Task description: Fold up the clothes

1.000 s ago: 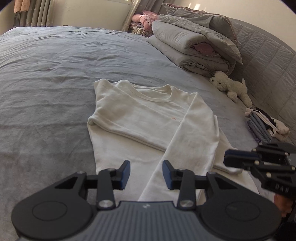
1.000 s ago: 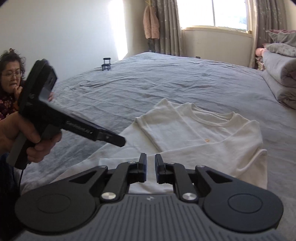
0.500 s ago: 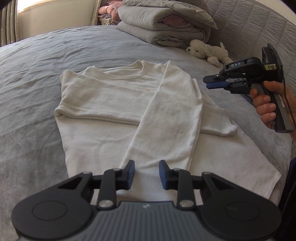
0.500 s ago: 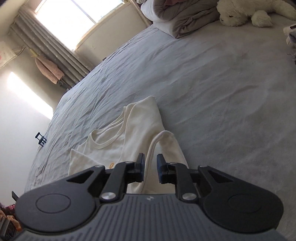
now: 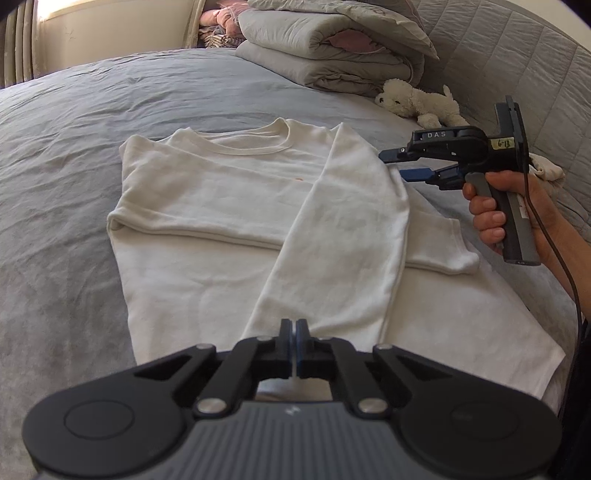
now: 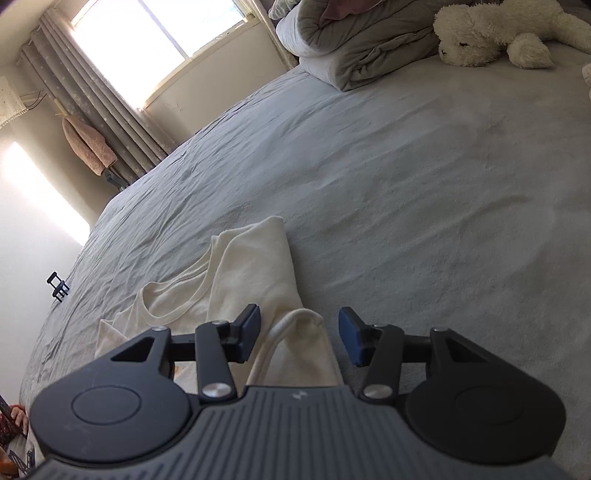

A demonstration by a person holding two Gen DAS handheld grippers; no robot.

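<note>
Your left gripper just pinched shut on the shirt hem at 6 o'clock, while your right gripper just opened around the shoulder fold at 3 o'clock, so pinch there next.

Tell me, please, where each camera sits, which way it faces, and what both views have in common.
Left wrist: on the left gripper, jaws shut, looking along the white shirt toward the pillows; the right gripper and its hand show.
Right wrist: on the right gripper, jaws open around a shirt fold, facing the window.
Shared: shirt, grey bed, plush toy.
</note>
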